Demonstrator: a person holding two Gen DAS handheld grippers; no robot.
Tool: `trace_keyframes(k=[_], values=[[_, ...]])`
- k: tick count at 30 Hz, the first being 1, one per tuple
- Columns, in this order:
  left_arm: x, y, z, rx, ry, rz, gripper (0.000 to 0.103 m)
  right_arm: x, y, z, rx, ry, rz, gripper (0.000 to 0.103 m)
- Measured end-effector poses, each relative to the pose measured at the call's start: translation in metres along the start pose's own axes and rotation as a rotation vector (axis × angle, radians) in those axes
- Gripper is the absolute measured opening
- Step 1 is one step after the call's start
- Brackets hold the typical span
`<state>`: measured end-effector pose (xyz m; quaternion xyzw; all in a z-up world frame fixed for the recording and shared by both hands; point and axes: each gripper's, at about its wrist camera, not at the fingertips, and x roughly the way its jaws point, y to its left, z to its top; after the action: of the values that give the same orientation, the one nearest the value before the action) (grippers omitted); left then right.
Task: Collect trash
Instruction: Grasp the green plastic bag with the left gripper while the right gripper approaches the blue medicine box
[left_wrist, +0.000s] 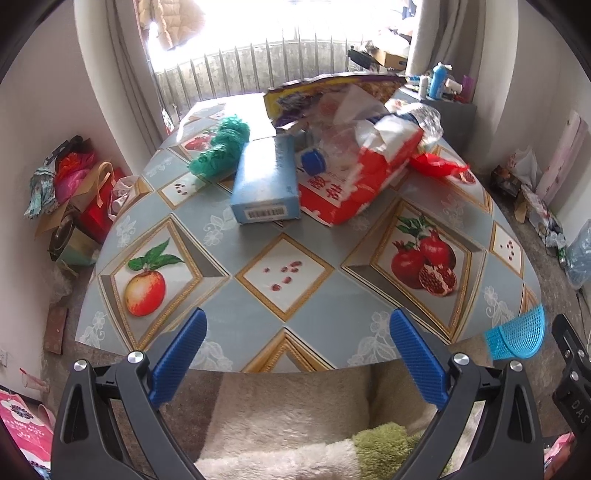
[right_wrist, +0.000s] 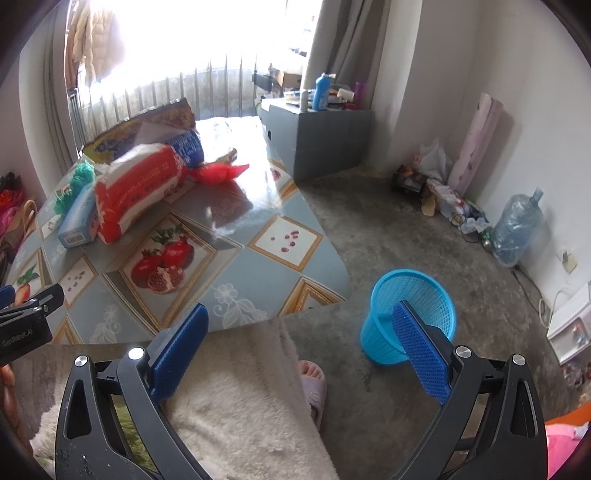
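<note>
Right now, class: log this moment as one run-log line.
left gripper open, empty | right gripper open, empty | trash pile on table | blue basket on floor

One blue box (left_wrist: 264, 184), one red bag (left_wrist: 354, 173), one bin (right_wrist: 408, 314), two open claws.

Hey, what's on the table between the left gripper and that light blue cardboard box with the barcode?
Nothing: the left wrist view shows only bare fruit-print tablecloth between the open left gripper and the light blue cardboard box.

Glossy printed oilcloth (left_wrist: 258, 254) covers the table; a mesh plastic basket (right_wrist: 410, 314) stands on rough, matt concrete floor (right_wrist: 424, 236).
</note>
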<state>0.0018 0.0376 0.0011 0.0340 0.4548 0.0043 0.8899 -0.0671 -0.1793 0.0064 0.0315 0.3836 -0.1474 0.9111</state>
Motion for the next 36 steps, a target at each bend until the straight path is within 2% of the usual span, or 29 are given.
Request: trace_keyframes(k=[10,14,18,21,22,24,26,29,33,36], values=[[-0.002,0.049,0.028,-0.091,-0.056,0.064,0.097,-0.01,0.016,0.032,-0.045,-0.131,0.039,0.095],[0.004,0.072,0.04,-0.104,-0.064,0.052,0.097,-0.008,0.024,0.049,-0.036,-0.173,0.136,0.095],[0.008,0.095,0.055,-0.107,-0.109,-0.007,0.097,-0.011,0.041,0.07,-0.027,-0.219,0.241,0.095],[0.007,0.118,0.066,-0.119,-0.212,-0.108,0.097,-0.015,0.066,0.083,-0.068,-0.241,0.32,0.095],[0.008,0.123,0.069,-0.123,-0.234,-0.121,0.097,-0.016,0.074,0.085,-0.076,-0.244,0.341,0.094],[0.009,0.137,0.079,-0.119,-0.281,-0.141,0.097,-0.014,0.094,0.092,-0.095,-0.239,0.393,0.089],[0.013,0.148,0.09,-0.113,-0.293,-0.142,0.097,-0.01,0.112,0.095,-0.106,-0.214,0.434,0.081],[0.017,0.165,0.104,-0.103,-0.315,-0.178,0.097,-0.003,0.144,0.1,-0.133,-0.174,0.487,0.075],[0.033,0.183,0.13,-0.084,-0.317,-0.257,0.093,0.012,0.184,0.105,-0.173,-0.11,0.544,0.072],[0.056,0.19,0.148,-0.081,-0.259,-0.333,0.086,0.028,0.205,0.11,-0.168,-0.044,0.562,0.07]])
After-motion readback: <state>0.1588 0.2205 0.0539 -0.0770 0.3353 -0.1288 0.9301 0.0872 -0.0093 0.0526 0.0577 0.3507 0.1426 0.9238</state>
